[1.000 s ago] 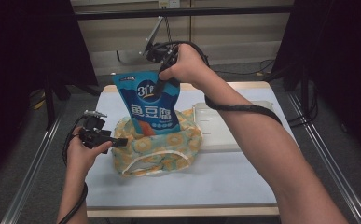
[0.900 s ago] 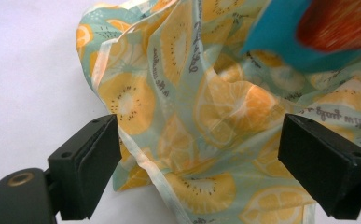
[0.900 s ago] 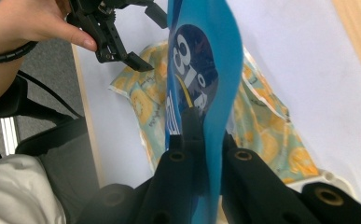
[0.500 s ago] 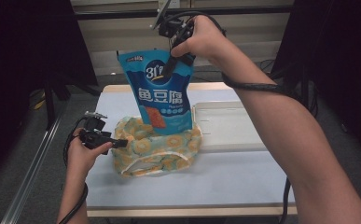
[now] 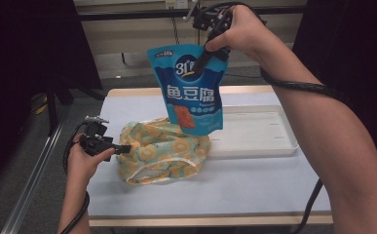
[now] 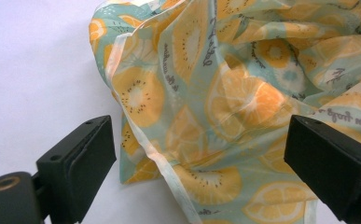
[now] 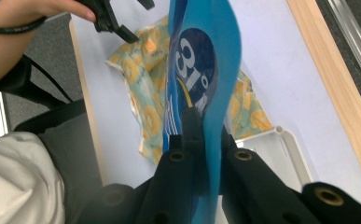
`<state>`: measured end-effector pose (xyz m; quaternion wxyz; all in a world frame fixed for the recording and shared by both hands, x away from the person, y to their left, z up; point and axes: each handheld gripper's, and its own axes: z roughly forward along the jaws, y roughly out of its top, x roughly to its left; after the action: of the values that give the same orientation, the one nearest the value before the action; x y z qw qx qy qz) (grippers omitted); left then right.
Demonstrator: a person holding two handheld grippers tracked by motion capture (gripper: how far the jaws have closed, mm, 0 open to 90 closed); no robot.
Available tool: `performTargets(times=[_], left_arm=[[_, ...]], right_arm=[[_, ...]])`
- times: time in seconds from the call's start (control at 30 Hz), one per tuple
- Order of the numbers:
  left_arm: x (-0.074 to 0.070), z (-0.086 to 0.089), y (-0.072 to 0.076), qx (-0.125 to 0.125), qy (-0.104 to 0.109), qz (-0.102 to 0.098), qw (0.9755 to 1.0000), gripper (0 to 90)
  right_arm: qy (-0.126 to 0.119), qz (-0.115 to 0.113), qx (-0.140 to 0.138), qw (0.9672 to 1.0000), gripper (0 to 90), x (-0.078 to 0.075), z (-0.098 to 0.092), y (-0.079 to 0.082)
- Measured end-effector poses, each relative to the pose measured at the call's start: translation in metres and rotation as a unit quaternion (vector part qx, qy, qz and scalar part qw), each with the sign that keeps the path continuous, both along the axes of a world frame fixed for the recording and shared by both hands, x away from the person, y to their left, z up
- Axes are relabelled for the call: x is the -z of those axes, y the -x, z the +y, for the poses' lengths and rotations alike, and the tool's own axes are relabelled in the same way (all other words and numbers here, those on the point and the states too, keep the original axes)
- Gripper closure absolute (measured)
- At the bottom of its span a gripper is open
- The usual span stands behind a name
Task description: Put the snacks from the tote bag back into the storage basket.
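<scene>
The right gripper (image 5: 206,51) pinches the blue snack pouch (image 5: 191,87) by its upper edge, so it hangs free below, above the fruit-print cloth bag (image 5: 161,151). The pouch looks light, slick and crinkly (best gripped at its seam). Left gripper (image 6: 201,154) gapes wide, with the bag's edge between its jaws.

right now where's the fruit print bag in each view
High view: fruit print bag lies at table centre, below the lifted blue pouch.
Left gripper view: it spreads from centre to the right edge, between the open fingers.
Right gripper view: behind the pouch.
Shared landmark: the white tray.
</scene>
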<state>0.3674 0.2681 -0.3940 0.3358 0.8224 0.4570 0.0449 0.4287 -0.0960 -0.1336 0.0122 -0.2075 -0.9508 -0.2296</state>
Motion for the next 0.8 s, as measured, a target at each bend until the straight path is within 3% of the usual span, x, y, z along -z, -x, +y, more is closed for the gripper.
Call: performTargets(times=[0.47,0.6,0.8], left_arm=[[-0.004,0.000,0.000,-0.004,0.004,-0.007,1.0000,8.1],[-0.005,0.000,-0.001,-0.004,0.007,-0.011,0.9999,8.2],[-0.004,-0.001,-0.001,-0.009,0.002,-0.012,0.9999,8.2]], right_arm=[[0.009,-0.005,0.027,0.9996,90.0,0.009,-0.062,0.002],[0.002,0.001,0.036,0.9993,90.0,0.018,-0.082,0.002],[0.019,-0.001,0.046,0.9988,90.0,0.038,-0.104,-0.004]])
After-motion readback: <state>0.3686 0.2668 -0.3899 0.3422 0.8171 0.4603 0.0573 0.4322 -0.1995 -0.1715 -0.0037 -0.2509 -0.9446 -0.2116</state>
